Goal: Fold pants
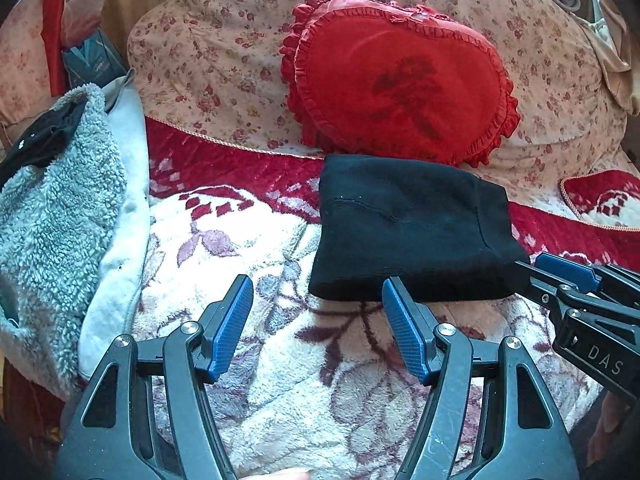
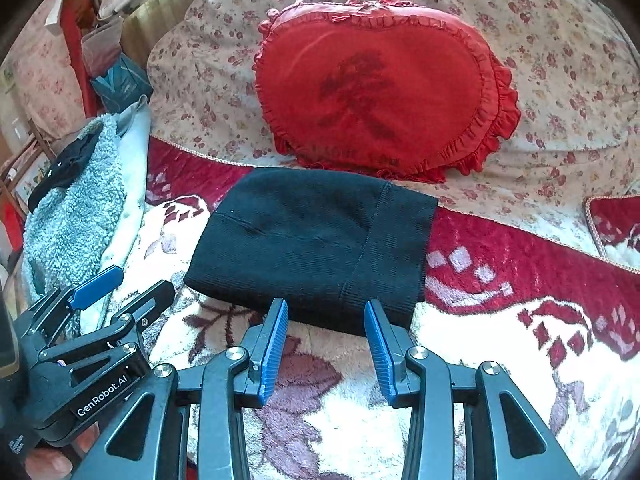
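Observation:
The black pants (image 1: 408, 228) lie folded into a compact rectangle on the fleece blanket (image 1: 320, 360), in front of a red heart pillow. They also show in the right wrist view (image 2: 316, 248). My left gripper (image 1: 318, 296) is open and empty, just short of the bundle's near left edge. My right gripper (image 2: 326, 316) is open and empty, at the bundle's near edge. In the left wrist view the right gripper (image 1: 568, 276) comes in from the right beside the bundle's near right corner. The left gripper (image 2: 120, 284) shows at lower left in the right wrist view.
A red heart-shaped pillow (image 1: 400, 76) leans on a floral pillow (image 1: 208, 52) behind the pants. A grey fleece garment (image 1: 60, 216) with a dark item on top lies at the left. A red patterned cushion (image 2: 616, 220) sits at the right edge.

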Motion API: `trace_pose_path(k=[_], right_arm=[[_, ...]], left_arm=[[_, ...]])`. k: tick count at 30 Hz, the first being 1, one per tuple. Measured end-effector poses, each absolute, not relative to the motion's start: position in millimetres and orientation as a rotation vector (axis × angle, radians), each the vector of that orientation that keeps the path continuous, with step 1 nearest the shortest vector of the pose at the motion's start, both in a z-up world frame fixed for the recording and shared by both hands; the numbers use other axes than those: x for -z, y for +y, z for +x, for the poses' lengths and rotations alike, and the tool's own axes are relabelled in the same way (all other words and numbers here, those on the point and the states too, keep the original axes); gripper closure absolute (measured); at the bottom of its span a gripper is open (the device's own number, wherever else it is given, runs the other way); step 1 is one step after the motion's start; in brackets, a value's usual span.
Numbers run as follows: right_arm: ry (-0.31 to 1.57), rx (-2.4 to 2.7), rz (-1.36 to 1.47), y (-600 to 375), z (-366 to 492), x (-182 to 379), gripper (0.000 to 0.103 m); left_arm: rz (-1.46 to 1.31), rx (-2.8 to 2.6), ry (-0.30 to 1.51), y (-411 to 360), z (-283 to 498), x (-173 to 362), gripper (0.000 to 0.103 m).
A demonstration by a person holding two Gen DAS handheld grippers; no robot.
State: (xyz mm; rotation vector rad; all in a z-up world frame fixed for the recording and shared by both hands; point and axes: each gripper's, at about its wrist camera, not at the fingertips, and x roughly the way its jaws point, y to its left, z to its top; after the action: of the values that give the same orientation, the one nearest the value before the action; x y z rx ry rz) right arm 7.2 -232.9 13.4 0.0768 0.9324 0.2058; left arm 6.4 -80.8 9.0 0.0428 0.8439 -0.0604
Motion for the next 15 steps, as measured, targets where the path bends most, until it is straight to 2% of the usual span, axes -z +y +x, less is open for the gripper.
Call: trace_pose_path(k=[15], right_arm=[[0.956, -0.219, 0.074, -227.6, 10.3, -3.8, 0.064]], left_arm=[[0.052, 0.066, 0.86, -85.2, 7.8, -2.5, 0.036]])
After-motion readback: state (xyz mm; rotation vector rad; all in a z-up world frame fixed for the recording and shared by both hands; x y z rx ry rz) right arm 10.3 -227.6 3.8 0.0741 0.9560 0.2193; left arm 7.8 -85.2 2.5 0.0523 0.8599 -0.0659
